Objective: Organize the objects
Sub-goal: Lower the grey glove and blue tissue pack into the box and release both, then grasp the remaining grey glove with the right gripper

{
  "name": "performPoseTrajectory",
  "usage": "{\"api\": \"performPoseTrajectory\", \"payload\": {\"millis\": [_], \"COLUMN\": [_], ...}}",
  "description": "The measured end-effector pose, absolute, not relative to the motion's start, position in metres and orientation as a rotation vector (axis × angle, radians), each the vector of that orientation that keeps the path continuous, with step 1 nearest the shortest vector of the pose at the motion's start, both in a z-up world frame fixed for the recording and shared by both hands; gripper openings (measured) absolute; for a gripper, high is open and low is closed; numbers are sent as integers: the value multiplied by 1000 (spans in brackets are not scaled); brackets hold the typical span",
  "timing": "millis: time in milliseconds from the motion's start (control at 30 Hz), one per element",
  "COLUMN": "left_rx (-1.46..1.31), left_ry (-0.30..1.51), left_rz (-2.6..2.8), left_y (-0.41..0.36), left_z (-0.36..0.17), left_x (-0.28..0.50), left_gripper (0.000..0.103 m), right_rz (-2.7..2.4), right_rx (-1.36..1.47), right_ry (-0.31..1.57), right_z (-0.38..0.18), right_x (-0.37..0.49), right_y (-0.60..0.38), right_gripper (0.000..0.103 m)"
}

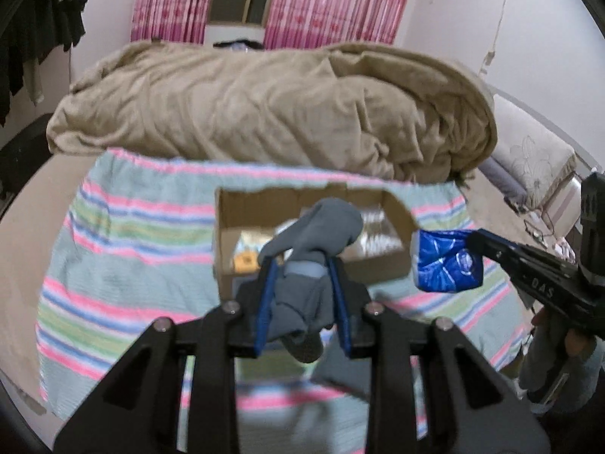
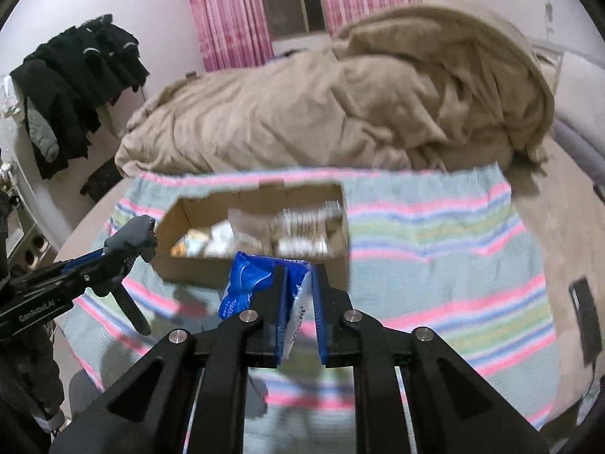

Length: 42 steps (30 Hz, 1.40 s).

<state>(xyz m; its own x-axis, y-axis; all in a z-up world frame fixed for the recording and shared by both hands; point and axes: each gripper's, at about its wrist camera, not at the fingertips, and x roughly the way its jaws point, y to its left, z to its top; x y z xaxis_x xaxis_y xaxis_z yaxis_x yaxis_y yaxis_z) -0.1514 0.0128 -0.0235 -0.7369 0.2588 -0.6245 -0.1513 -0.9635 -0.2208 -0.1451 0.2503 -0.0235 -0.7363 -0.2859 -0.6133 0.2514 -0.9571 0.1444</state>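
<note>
The left gripper is clamped on a bunched grey sock, held in the air in front of the open cardboard box; the sock hides part of the box's blurred, unreadable contents. To its right, the right gripper squeezes a blue tissue pack, also raised near the box. The box sits on a striped towel spread over the bed, with a crumpled beige blanket behind it.

The towel is pale mint crossed with pink, blue and green stripes, and the blanket behind it is plain tan. The cardboard box is brown, the sock slate grey (one lighter band), the packet blue and white, the curtains pink.
</note>
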Motion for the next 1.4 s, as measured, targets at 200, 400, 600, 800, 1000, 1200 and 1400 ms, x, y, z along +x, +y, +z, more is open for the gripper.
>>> {"api": "performPoseTrajectory", "payload": {"millis": [200, 400, 600, 800, 1000, 1200, 1400], "left_rx": [-979, -1055, -1158, -1222, -1187, -1127, -1115], "left_ry": [-217, -210, -256, -278, -268, -349, -348], "left_rz": [2760, 2746, 2705, 2694, 2730, 2742, 2776], "left_y": [9, 6, 1, -2, 0, -10, -18], "left_z": [-18, -52, -88, -101, -77, -51, -35], "left_x": [-185, -229, -255, -260, -238, -198, -157], "left_gripper": [29, 29, 31, 38, 46, 79, 79], "right_rz": [-2687, -2658, -2628, -2615, -2610, -2593, -2545], "right_rx": [921, 972, 1056, 1105, 1064, 1055, 1064], "right_ry": [-51, -15, -19, -62, -100, -110, -97], "right_z": [-12, -33, -66, -77, -59, -44, -38], "right_x": [-186, -221, -248, -261, -241, -207, -172], "right_y": [242, 231, 225, 228, 231, 224, 207], "right_gripper": [14, 14, 14, 25, 65, 66, 66]}}
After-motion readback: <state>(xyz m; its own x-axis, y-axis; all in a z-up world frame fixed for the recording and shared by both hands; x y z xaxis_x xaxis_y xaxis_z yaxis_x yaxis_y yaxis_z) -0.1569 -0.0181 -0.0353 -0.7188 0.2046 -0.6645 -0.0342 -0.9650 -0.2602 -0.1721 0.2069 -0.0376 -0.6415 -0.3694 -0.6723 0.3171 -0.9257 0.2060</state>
